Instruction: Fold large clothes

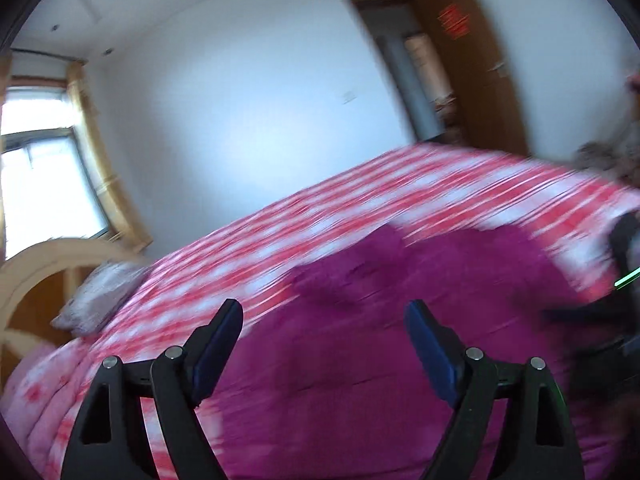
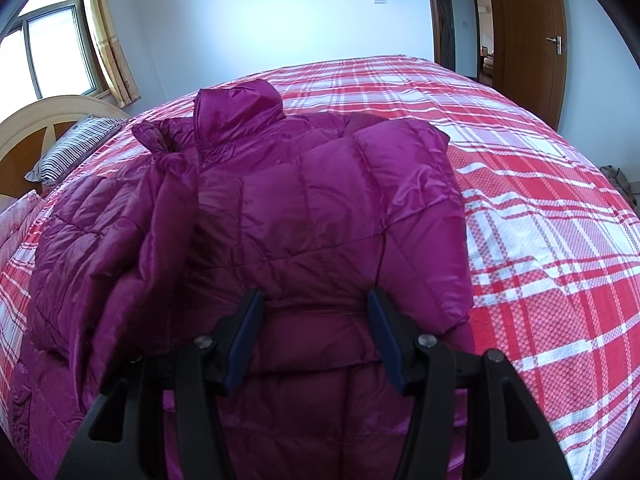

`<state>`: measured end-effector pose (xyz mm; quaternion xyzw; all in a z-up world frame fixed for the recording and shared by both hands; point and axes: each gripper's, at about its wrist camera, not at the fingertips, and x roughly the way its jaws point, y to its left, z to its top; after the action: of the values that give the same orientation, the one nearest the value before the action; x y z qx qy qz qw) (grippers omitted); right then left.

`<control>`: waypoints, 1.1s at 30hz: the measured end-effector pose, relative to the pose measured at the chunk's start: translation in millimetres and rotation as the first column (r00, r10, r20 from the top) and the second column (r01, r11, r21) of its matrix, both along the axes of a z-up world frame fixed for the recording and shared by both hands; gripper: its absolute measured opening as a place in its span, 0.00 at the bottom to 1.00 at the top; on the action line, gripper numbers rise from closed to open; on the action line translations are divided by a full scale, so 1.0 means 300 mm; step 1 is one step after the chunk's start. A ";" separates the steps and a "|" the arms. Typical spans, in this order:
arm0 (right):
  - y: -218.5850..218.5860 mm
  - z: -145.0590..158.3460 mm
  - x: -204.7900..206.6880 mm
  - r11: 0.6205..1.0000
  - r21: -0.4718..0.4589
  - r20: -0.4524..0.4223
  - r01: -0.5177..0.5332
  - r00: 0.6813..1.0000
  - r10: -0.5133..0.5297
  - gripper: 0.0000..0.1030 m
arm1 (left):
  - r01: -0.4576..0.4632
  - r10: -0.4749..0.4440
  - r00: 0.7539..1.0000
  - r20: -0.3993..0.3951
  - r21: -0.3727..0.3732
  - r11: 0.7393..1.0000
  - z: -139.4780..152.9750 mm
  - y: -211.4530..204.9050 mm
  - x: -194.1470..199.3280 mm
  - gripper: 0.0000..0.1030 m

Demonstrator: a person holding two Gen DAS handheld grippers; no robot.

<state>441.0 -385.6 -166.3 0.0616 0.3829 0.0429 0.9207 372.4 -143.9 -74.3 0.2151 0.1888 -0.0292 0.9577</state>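
We have the purple jacket (image 2: 304,216) lying on the checked bedspread (image 2: 540,208), its long axis running straight away from our right tongs (image 2: 316,336), collar (image 2: 236,108) at the far end. Those tongs stand open over the near hem, holding nothing, and are the nearer pair. Our left tongs (image 1: 324,340) are also open and empty (that view is badly blurred). The jacket is puffy, quilted and glossy, probably slippery, with one sleeve (image 2: 416,216) folded across.
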 end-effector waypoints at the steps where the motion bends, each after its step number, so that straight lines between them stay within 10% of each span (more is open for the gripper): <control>1: -0.001 0.000 0.000 1.000 0.000 0.000 0.000 1.000 0.000 0.56 | -0.078 0.078 0.997 -0.022 0.026 0.997 -0.046 0.066 0.053 0.81; 9: -0.003 0.004 -0.003 1.000 0.012 0.006 0.001 1.000 -0.001 0.56 | -0.264 0.239 0.925 -0.296 -0.046 0.964 -0.304 0.308 0.269 0.81; 19: -0.084 0.156 -0.169 0.978 0.150 0.202 0.146 0.964 -0.175 0.60 | -0.265 0.252 0.930 -0.268 -0.012 0.964 -0.358 0.268 0.270 0.82; 28: 0.281 0.096 -0.020 0.982 -0.061 0.142 -0.179 0.972 0.186 0.59 | -0.274 0.259 0.930 -0.263 -0.022 0.962 -0.355 0.289 0.262 0.83; 33: 0.140 0.050 -0.082 0.980 0.193 0.160 -0.058 0.987 0.027 0.73 | -0.269 0.252 0.930 -0.267 -0.026 0.963 -0.352 0.294 0.263 0.83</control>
<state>416.4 -343.6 -151.2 0.1405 0.3044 0.1048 0.9363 451.3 -55.7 -179.8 0.1527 0.3394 0.0641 0.9259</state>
